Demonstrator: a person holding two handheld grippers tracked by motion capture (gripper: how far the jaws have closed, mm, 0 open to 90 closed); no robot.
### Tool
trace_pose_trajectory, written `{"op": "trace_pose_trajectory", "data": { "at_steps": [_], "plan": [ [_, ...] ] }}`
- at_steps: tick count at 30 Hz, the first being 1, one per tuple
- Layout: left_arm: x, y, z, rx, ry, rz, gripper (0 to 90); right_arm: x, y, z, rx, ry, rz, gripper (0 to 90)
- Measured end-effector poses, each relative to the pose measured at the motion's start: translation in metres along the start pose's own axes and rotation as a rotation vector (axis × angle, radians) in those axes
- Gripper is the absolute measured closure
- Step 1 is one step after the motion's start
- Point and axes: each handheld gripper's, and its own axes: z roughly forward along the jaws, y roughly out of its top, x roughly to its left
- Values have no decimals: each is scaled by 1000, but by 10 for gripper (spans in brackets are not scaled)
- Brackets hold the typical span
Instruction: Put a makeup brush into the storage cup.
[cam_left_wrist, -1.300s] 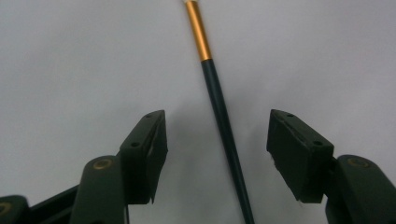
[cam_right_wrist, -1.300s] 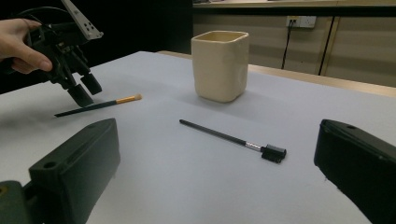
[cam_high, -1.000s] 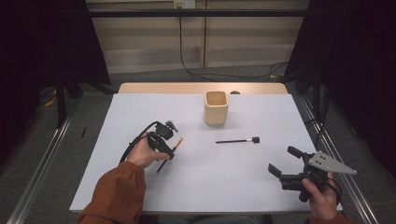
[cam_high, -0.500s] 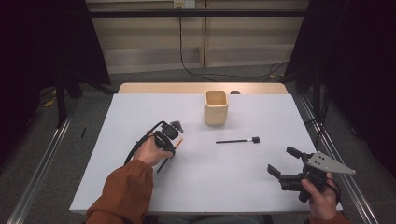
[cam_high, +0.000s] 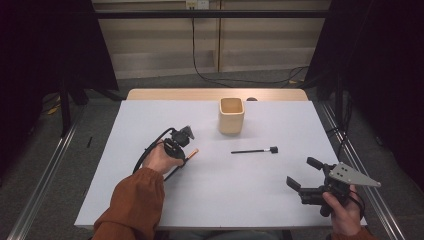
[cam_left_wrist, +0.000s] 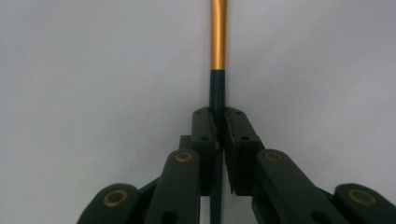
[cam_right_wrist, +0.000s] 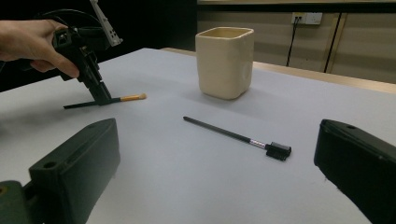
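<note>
Left hand-held gripper: we see the left hand-held gripper (cam_high: 181, 145) at left of centre in the high view, tipped down onto the white table (cam_high: 150, 200); its jaws have just been closing, and now they pinch a thin brush.
Gold-ended brush: the gold-ended brush (cam_left_wrist: 218, 56) runs straight up the middle of the left gripper view, its dark handle clamped between the two pads and its gold part reaching to the top edge. In the high view its orange tip (cam_high: 193, 152) pokes out just right of the jaws.
What has changed: a second ago the jaws stood apart around the handle; now they are shut on it. The hand has barely shifted, and the brush lies flat on the table as before.
What it means: we judge the grasp made, so a lift comes next, probably towards the cream cup (cam_high: 231, 115) standing upper centre.
Black brush: the black brush (cam_high: 254, 150) lies untouched right of centre, well apart from both grippers.
Right hand-held gripper: the right hand-held gripper (cam_high: 305, 181) waits at lower right, jaws spread wide and empty, as it did a second ago.
Watch for: the handle is slim, so it may swivel in the pads once lifted.
</note>
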Motion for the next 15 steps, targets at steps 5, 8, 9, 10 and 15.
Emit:
{"op": "trace_pose_trajectory", "data": {
  "at_steps": [5,8,9,10,15],
  "plan": [
    [2,-2,-1,-19,-12,-32,837,0,0,1,0,-1,3,0],
    [2,-3,-2,-24,-8,-25,837,0,0,1,1,-1,3,0],
    [3,-3,-2,-23,-17,-26,837,0,0,1,1,0,3,0],
    [4,-4,-2,-30,-21,-28,837,0,0,1,2,1,-2,0],
    [6,-6,-5,-52,-45,-45,837,0,0,1,2,0,2,0]
  ]
}}
